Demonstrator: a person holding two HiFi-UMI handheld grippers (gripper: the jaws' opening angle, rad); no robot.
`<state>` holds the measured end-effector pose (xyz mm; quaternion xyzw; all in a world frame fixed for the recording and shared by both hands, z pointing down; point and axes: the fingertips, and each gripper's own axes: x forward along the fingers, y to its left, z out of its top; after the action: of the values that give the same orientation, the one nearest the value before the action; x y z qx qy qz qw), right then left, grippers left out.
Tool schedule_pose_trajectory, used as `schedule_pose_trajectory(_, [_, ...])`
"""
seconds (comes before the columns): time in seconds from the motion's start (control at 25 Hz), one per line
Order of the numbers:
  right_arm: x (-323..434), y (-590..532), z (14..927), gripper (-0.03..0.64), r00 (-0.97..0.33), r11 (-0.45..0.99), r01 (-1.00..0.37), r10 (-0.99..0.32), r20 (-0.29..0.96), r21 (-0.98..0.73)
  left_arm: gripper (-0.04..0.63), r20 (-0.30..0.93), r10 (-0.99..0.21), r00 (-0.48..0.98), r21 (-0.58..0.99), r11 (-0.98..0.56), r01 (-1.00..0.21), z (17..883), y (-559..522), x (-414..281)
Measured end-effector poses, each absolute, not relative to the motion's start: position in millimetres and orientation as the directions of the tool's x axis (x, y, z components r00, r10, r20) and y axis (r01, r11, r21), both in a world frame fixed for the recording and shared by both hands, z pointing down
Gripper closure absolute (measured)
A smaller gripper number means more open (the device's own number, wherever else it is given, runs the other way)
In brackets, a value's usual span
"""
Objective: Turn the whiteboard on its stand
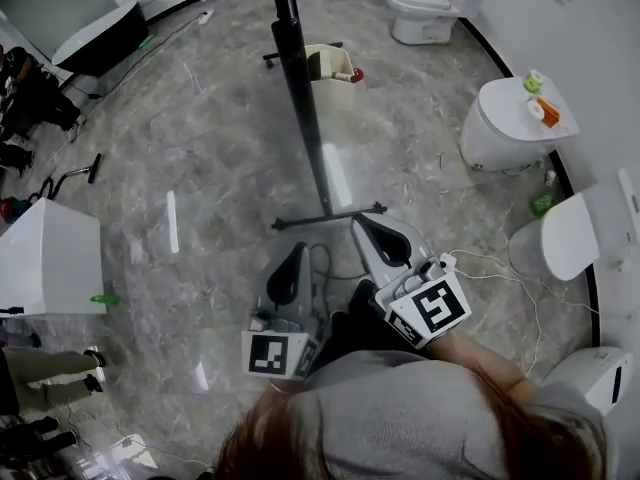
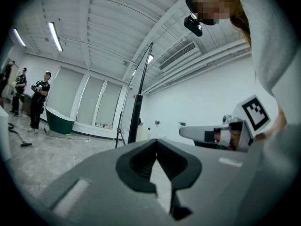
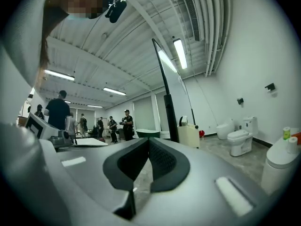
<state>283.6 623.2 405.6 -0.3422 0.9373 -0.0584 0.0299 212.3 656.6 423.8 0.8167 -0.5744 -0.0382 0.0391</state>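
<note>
She holds both tongs close in front of her grey top, each pressed together at the tips with nothing between the pads. The left gripper (image 1: 295, 260) sits a little nearer her body. The right gripper (image 1: 370, 230) reaches further forward, its marker cube (image 1: 432, 308) tilted up towards her head.

Just past the right tongs' tip, the whiteboard stand's foot bar (image 1: 330, 215) lies across the marble floor (image 1: 200, 148). From it the whiteboard (image 1: 298, 68) rises edge-on as a dark, narrow upright. It stands ahead of both tongs, slightly to the left of the right one, and neither touches it.

From above, the board is little more than a black bar. The right gripper view, looking along its shut pads (image 3: 148, 141), shows more: the whiteboard (image 3: 167, 79) as a thin tilted sheet beside a black post, reaching towards the ceiling lights. The left gripper view, over its own closed tips (image 2: 156, 142), shows the same whiteboard (image 2: 138, 112) further off, with the right gripper (image 2: 207, 133) poking in alongside.

Behind the stand there is a beige bin (image 1: 330, 63), then a toilet (image 1: 425, 8) against the white wall. The far side of the room shows only in the gripper views, with people (image 3: 126, 124) standing about and a green bathtub (image 2: 59, 121).
</note>
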Motion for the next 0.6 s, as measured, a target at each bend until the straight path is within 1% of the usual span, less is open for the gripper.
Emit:
schedule_pose_trajectory(0.16, [286.7, 633.5, 431.2, 0.618, -0.775, 0.758, -0.628, -0.631, 0.047, -0.178, 0.594, 0.005, -0.942, 0.336, 0.133, -0.332, -0.934, 427.7, 660.8, 220.9])
schedule_pose_trajectory(0.28, [279.6, 634.0, 435.7, 0.614, -0.804, 0.776, -0.591, -0.589, 0.081, -0.219, 0.594, 0.004, -0.944, 0.33, 0.147, -0.326, -0.934, 427.3, 658.8, 225.6])
schedule_pose_trajectory(0.4, [275.1, 633.2, 422.9, 0.614, -0.826, 0.801, -0.56, -0.559, 0.071, -0.213, 0.594, 0.008, -0.946, 0.325, 0.154, -0.32, -0.935, 426.4, 657.8, 231.2])
schedule_pose_trajectory(0.6, [280.7, 628.4, 418.1, 0.614, -0.827, 0.807, -0.56, -0.557, 0.073, -0.19, 0.594, -0.003, -0.944, 0.329, 0.14, -0.327, -0.935, 422.9, 654.7, 244.0])
